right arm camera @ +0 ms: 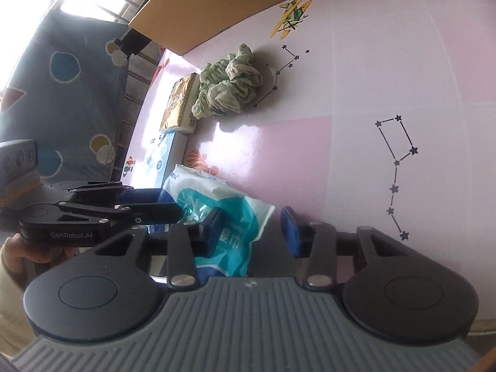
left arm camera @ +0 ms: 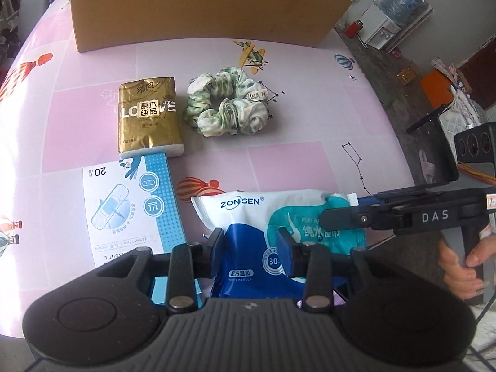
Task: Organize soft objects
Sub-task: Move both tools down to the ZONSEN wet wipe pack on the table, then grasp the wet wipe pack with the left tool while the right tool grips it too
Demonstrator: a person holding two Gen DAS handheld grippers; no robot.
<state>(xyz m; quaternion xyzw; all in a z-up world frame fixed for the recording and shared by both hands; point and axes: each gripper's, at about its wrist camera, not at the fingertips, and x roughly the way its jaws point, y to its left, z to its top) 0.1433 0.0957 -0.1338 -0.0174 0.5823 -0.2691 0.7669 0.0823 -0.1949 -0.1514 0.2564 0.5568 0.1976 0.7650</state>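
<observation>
A soft wet wipes pack (left arm camera: 248, 214), white, blue and teal, lies on the pink table near me. My left gripper (left arm camera: 251, 246) points down onto it: one pad sits at the pack's left edge, the other presses into its face, and the pack fills the gap. From the right, my right gripper (left arm camera: 341, 209) reaches over the teal end. In the right wrist view the wipes pack (right arm camera: 210, 192) has its corner between the right gripper (right arm camera: 252, 231) jaws; bare table shows between the corner and the right pad. The left gripper (right arm camera: 167, 203) enters from the left.
A gold tissue pack (left arm camera: 148, 114), a green-white scrunchie (left arm camera: 228, 105) and a blue-white bandage box (left arm camera: 130, 210) lie beyond the wipes. A cardboard box (left arm camera: 198, 6) stands at the table's far side. A hand (left arm camera: 462, 266) holds the right gripper's grip. The table edge (left arm camera: 400, 142) curves at the right.
</observation>
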